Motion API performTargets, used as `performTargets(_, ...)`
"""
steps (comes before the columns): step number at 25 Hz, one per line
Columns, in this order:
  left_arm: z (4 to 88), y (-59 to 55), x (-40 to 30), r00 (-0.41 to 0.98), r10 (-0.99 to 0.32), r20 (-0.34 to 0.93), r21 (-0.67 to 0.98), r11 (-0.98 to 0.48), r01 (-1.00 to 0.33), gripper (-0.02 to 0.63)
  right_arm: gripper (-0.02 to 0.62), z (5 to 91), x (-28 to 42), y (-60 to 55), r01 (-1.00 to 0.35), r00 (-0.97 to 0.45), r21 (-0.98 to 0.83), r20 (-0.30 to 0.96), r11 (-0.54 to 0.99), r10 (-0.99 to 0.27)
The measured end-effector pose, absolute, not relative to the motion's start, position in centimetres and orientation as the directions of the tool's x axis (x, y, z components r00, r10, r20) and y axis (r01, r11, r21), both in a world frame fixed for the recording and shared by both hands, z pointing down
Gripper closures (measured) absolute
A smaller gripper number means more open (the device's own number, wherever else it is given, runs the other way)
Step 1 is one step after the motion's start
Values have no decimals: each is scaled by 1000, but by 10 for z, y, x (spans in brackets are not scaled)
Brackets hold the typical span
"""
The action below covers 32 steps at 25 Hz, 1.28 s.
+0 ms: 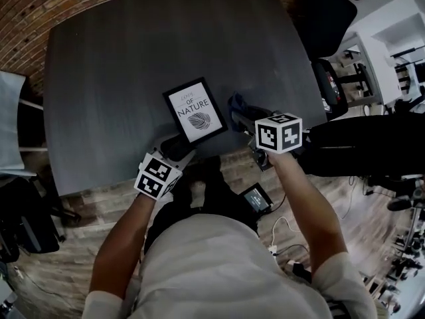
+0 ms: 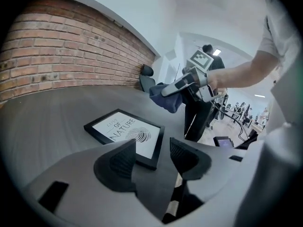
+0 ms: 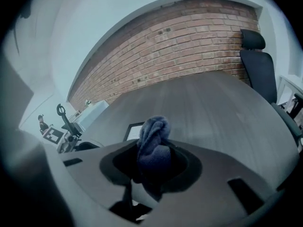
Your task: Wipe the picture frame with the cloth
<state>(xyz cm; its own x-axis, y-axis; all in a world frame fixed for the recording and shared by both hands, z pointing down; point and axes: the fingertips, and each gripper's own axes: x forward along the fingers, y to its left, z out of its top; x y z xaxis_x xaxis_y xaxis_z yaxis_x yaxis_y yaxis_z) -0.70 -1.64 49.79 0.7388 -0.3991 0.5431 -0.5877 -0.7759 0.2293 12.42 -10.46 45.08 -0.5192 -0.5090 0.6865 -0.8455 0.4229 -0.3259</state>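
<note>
A black picture frame (image 1: 195, 110) with a white print lies flat on the dark grey table (image 1: 119, 78), near its front edge. My left gripper (image 1: 178, 145) hovers just in front of the frame's (image 2: 127, 135) near corner; its jaws stand apart with nothing between them, so my left gripper (image 2: 152, 157) is open. A bunched blue cloth (image 3: 154, 143) is pinched in my right gripper (image 3: 152, 161), which is shut on it. In the head view, the cloth (image 1: 240, 106) and my right gripper (image 1: 247, 115) hang just right of the frame.
A brick wall (image 1: 40, 5) runs behind the table. A black office chair (image 1: 325, 18) stands at the table's far right corner. A small lit screen (image 1: 255, 198) lies on the wooden floor below my arms. White furniture (image 1: 385, 38) stands at the right.
</note>
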Motion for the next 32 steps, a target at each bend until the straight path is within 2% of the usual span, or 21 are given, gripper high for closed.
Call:
performTargets(8, 536, -41, 2, 648, -407, 644, 139, -771, -622, 344, 474, 493, 106, -185, -818, -533, -333, 745, 470, -401)
performTargets(14, 543, -55, 0, 629, -448, 635, 149, -728, -669, 343, 474, 511, 87, -230, -806, -534, -325, 760, 494, -372)
performTargets(16, 539, -61, -3, 624, -470, 624, 151, -711, -687, 372, 474, 513, 80, -243, -805, -536, -323, 755, 498, -377)
performTargets(20, 543, -73, -17, 567, -513, 644, 102, -677, -729, 550, 474, 517, 70, -270, -815, -528, -305, 741, 493, -415)
performTargets(21, 545, -74, -17, 559, -513, 651, 86, -682, -726, 563, 474, 518, 69, -276, -819, -525, -301, 737, 489, -426)
performTargets(32, 547, -75, -17, 513, -550, 659, 45, -653, -756, 566, 482, 540, 53, -267, -795, -553, -324, 734, 512, -395)
